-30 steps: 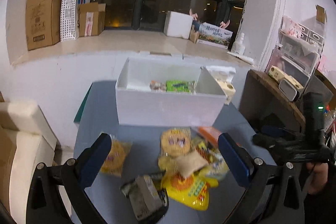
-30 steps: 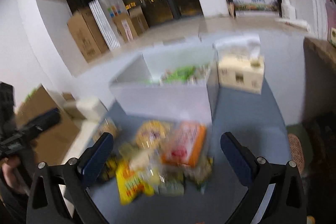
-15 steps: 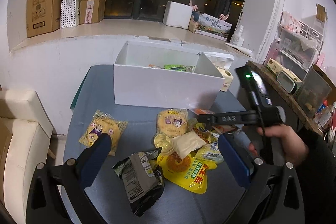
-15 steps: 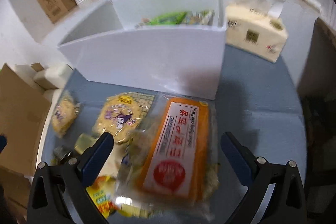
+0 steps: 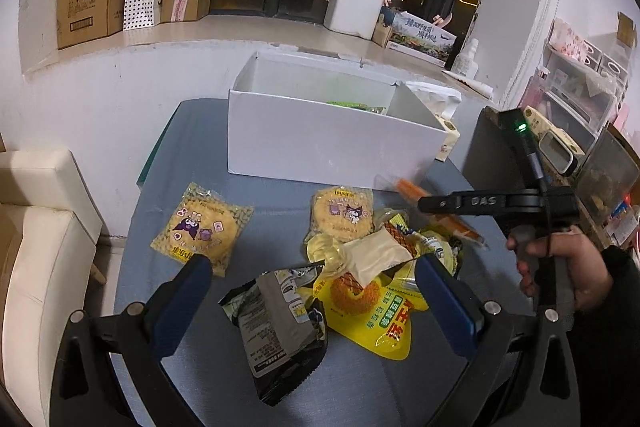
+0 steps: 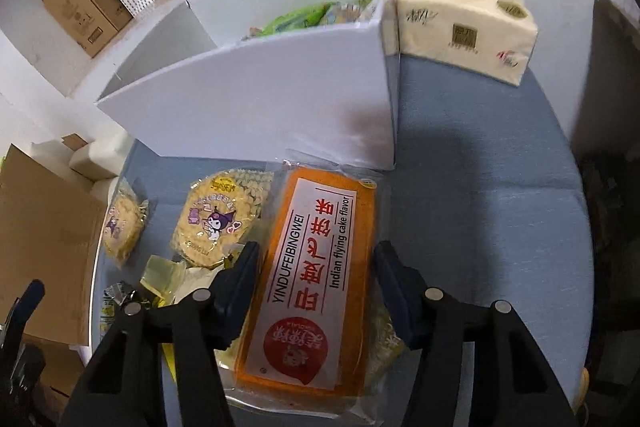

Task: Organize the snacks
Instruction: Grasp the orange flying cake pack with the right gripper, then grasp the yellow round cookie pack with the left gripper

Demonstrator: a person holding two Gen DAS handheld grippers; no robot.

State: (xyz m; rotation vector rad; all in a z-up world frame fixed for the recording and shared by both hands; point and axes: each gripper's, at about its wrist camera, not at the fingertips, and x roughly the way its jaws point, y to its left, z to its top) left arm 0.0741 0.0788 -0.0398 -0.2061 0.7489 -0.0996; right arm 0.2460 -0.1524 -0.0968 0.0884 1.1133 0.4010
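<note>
Orange cake pack [image 6: 316, 279]: lower centre of right wrist view, flat on the bench [image 6: 480, 187], before the white box [image 6: 260, 107]; clear wrap, long white label.
Right hand-held gripper [image 6: 316, 279]: jaws just closing, straddling the pack; contact uncertain.
Meaning: pickup imminent.
Left hand-held gripper [image 5: 312, 291]: open, empty, above 1 dark packet [image 5: 276, 323].
</note>
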